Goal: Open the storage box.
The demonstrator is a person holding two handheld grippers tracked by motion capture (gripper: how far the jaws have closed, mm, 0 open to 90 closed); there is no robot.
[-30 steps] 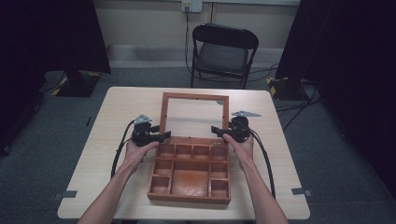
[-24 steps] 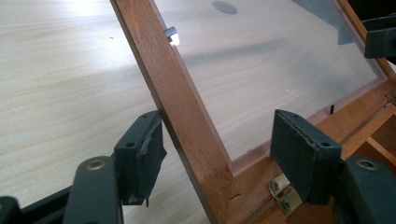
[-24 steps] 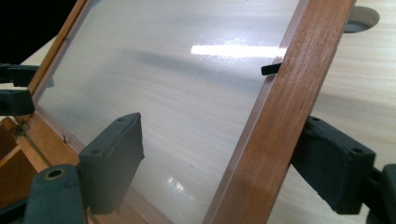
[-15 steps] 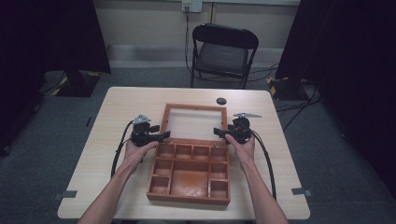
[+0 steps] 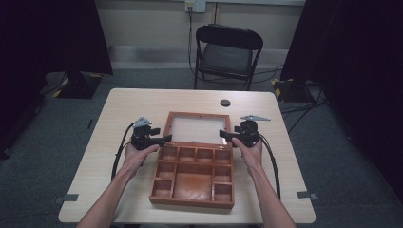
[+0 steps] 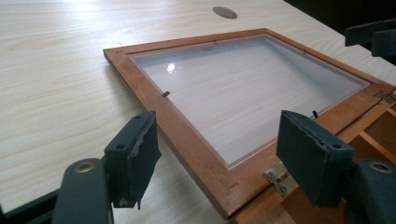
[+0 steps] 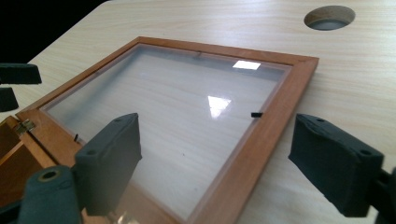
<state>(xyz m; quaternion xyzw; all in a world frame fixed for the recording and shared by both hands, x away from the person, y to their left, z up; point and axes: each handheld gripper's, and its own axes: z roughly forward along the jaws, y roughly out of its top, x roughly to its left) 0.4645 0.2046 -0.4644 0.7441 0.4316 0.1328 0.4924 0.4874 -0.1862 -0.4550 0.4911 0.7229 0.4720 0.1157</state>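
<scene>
Both forearms in from bottom, reaching forward. Left gripper [image 5: 165, 138] and right gripper [image 5: 223, 135] level, pointing inward at each other. I see jaws parted wide on both, nothing between.

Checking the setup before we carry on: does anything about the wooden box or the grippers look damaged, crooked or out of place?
Nothing stands out on the box: its glass-paned lid lies folded back flat on the table, hinges intact. One small flaw: the left gripper has a frayed, chipped pad edge.
</scene>
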